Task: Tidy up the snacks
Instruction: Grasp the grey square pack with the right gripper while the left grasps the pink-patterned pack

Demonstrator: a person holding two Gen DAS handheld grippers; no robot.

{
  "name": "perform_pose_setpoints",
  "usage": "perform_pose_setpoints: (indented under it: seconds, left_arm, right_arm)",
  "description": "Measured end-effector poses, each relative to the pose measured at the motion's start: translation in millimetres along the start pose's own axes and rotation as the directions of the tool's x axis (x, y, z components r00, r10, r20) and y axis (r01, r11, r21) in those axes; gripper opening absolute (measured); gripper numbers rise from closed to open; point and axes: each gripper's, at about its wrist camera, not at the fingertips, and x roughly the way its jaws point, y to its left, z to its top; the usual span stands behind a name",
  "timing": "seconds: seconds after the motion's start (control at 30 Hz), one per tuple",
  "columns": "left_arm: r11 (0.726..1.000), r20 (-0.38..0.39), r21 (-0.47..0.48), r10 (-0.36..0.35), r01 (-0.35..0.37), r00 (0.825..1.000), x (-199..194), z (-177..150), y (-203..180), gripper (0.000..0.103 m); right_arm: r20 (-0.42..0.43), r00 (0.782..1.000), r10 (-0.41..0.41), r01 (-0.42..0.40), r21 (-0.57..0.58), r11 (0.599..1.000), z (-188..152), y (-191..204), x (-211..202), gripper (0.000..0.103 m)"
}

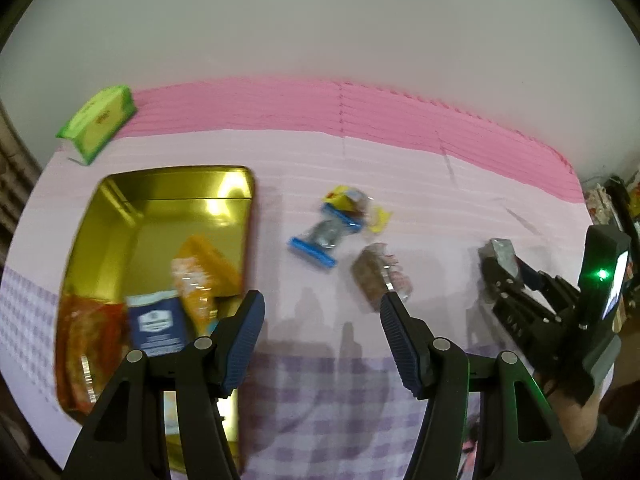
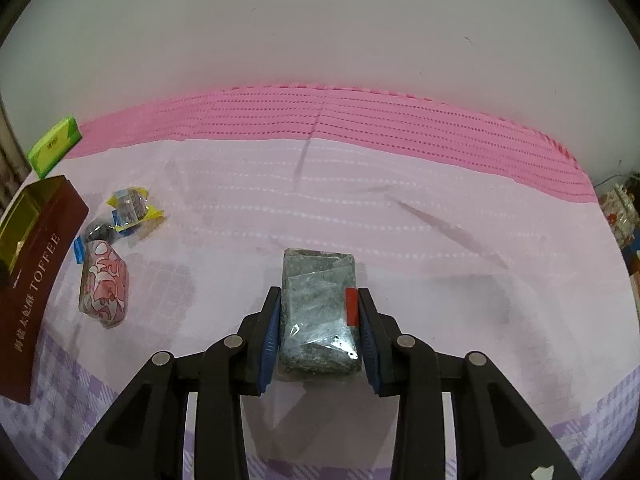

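right hand-held gripper (image 2: 318, 320) clamps grey snack pack (image 2: 318, 308); left hand-held gripper (image 1: 322, 308) parted, empty.

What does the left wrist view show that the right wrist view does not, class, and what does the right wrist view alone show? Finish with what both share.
Only the left wrist view shows inside the gold tin, with its snack packets, plus the open left gripper and the right gripper from outside.

Only the right wrist view shows the tin's dark red side lettered TOFFEE and the grey packet clamped between the blue pads.

Both show the green box, the loose snacks on the cloth, and the pink mat.
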Motion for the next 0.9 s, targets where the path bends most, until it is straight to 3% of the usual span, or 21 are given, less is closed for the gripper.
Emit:
perform_pose_setpoints:
  seconds: [0.37, 0.57, 0.67, 0.73, 0.9]
  left_arm:
    - [1.0, -0.064, 0.005, -0.012, 0.012, 0.998, 39, 16, -39, 0.061]
    - [1.0, -0.075, 0.018, 0.023, -0.022, 0.997, 59, 20, -49, 0.061]
    - [0.999, -0.078, 0.026, 0.037, -0.035, 0.996, 64, 19, -49, 0.057]
    - [0.998, -0.082, 0.039, 0.042, -0.039, 0.996, 67, 16, -47, 0.043]
    - [0.998, -0.109, 0.052, 0.027, -0.021, 0.994, 70, 5, -42, 0.027]
  right_arm:
    - [0.022, 0.999, 0.041, -0.041, 0.041, 0.998, -3, -8, 2, 0.034]
    - [0.033, 0.999, 0.029, -0.03, 0.034, 0.999, -6, -7, 1, 0.034]
    - [0.034, 0.999, 0.033, -0.034, 0.038, 0.999, -6, -8, 0, 0.034]
    - [0.033, 0.999, 0.033, -0.034, 0.037, 0.999, -6, -8, 0, 0.034]
    - [0.033, 0.999, 0.036, -0.037, 0.038, 0.999, -6, -9, 0, 0.035]
